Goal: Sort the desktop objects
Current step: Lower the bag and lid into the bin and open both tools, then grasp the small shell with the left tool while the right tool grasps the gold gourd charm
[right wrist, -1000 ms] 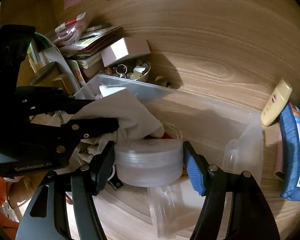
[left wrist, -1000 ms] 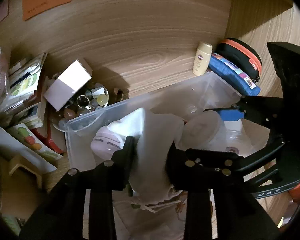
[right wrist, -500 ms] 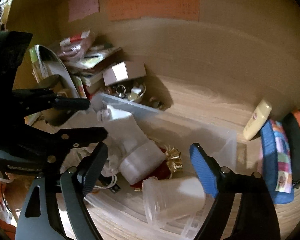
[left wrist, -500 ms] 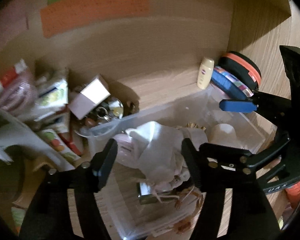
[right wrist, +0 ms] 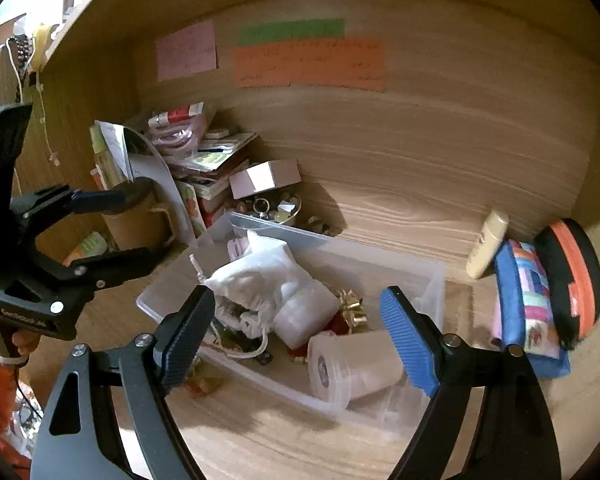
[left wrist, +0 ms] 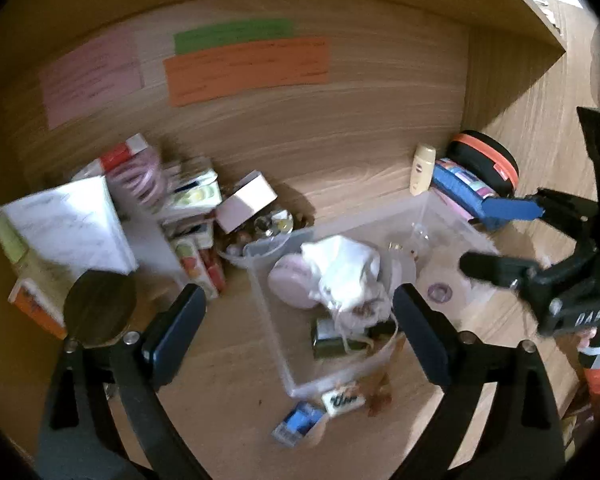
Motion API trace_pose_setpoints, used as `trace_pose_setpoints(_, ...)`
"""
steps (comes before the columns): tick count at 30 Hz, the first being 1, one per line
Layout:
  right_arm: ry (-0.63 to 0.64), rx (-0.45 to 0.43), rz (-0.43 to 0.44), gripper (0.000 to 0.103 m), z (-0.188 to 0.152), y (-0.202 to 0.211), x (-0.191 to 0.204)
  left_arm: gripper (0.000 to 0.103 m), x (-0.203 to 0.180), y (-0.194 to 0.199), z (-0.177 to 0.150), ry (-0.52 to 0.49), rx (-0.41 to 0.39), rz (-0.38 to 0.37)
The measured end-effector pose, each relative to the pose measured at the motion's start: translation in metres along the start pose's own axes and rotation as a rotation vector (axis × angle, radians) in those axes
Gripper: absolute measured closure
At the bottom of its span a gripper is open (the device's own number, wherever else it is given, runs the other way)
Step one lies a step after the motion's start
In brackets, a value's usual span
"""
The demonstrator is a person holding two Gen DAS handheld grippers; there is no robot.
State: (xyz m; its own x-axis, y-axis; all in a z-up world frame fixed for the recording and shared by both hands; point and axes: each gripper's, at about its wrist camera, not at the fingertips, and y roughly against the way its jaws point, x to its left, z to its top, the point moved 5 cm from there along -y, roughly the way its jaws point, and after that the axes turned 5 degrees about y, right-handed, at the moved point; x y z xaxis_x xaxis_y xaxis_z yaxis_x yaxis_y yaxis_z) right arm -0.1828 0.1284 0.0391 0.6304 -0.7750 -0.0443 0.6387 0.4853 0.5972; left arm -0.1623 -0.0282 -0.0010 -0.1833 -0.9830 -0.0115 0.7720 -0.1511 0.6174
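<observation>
A clear plastic bin (left wrist: 278,344) (right wrist: 432,280) sits on the wooden desk. Inside lie a white drawstring pouch (left wrist: 346,272) (right wrist: 260,276), a round white jar (right wrist: 304,314), a clear tub on its side (right wrist: 356,364), a pink round case (left wrist: 290,284) and gold trinkets (right wrist: 350,304). My left gripper (left wrist: 300,330) is open and empty, raised above the bin's near left side. My right gripper (right wrist: 296,332) is open and empty above the bin; it also shows at the right of the left wrist view (left wrist: 496,236).
A stack of booklets and packets (left wrist: 184,204), a white box (left wrist: 246,204) and a bowl of trinkets (right wrist: 276,208) stand left of the bin. A lotion tube (right wrist: 486,244), blue pouch (right wrist: 528,304) and black-orange case (right wrist: 572,280) lie right. Small items (left wrist: 320,412) lie in front.
My left gripper let go of the white pouch and my right gripper let go of the round jar; both now lie in the bin. Both grippers opened and pulled back upward.
</observation>
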Motion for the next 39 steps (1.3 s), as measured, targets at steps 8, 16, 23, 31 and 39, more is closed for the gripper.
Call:
trace_pose_setpoints(8,-0.018,0.008,0.007,0.020,-0.021,0.015,0.020,0.007,0.023,0.019,-0.044,0.048,0.042,0.027)
trace_pose_setpoints(16,-0.024,0.058,0.030,0.020,-0.047,0.001,0.051,0.007,0.045,0.022,-0.102,0.094,0.123,0.041)
trace_pose_setpoints(23,-0.056,0.136,0.066,0.020,-0.072,-0.024,0.068,0.007,0.048,0.020,-0.149,0.109,0.198,0.008)
trace_pose_setpoints(31,-0.048,0.201,0.082,0.020,-0.088,-0.048,0.084,0.014,0.048,0.021,-0.175,0.150,0.212,-0.040)
trace_pose_setpoints(39,-0.008,0.236,0.072,0.022,-0.089,-0.068,0.093,0.041,0.040,0.020,-0.183,0.131,0.219,-0.040)
